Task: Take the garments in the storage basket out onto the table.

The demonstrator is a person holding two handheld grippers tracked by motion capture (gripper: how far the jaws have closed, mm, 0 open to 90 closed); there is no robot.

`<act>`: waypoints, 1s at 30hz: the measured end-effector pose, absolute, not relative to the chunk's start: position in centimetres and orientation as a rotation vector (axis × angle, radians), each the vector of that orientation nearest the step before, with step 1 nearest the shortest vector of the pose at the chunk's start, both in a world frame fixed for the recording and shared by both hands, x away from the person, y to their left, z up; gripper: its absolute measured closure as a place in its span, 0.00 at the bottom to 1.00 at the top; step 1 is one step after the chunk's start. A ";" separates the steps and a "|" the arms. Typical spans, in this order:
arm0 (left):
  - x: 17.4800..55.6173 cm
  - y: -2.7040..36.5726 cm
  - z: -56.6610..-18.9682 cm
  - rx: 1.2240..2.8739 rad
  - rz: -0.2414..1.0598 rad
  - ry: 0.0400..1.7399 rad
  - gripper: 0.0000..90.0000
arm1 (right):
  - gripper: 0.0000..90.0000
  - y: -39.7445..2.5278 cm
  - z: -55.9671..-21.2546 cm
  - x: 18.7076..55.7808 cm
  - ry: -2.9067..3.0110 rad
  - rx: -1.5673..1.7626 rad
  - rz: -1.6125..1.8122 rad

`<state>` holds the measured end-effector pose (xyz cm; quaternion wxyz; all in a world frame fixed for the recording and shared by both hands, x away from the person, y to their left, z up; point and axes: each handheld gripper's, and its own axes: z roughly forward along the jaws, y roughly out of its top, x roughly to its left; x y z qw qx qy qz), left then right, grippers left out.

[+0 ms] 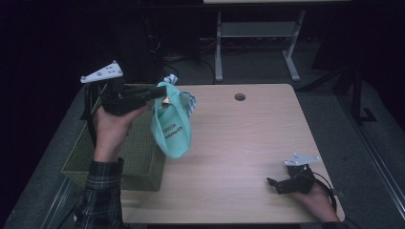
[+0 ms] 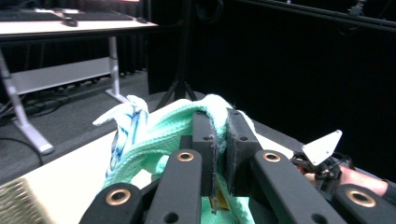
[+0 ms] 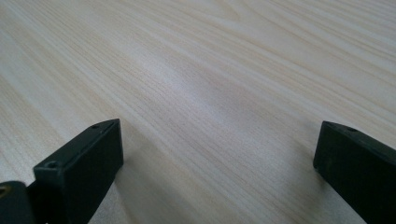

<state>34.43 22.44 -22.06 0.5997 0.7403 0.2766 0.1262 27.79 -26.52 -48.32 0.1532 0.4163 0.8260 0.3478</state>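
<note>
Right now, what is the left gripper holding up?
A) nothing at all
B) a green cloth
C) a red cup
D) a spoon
B: the left gripper is shut on a green cloth that hangs from its jaws above the table, beside the basket; in the left gripper view the jaws pinch the green fabric between them.

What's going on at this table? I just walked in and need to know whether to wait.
A person holds a gripper in each hand. The left gripper is shut on the top edge of a mint green cloth bag, holding it up so it hangs beside a woven green basket at the table's left edge. A blue-and-white striped cloth pokes out by the bag's top. The right gripper rests open on the bare wood, holding nothing.
</note>
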 end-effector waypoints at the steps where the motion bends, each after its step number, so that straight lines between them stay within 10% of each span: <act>1: 34.5 22.0 -22.1 1.719 0.290 0.635 0.93 | 0.01 -26.5 -48.3 27.8 2.369 1.194 0.997; 30: 36.6 11.6 -28.1 1.843 0.105 0.568 0.93 | 0.01 -26.5 -48.3 27.8 2.369 1.200 0.998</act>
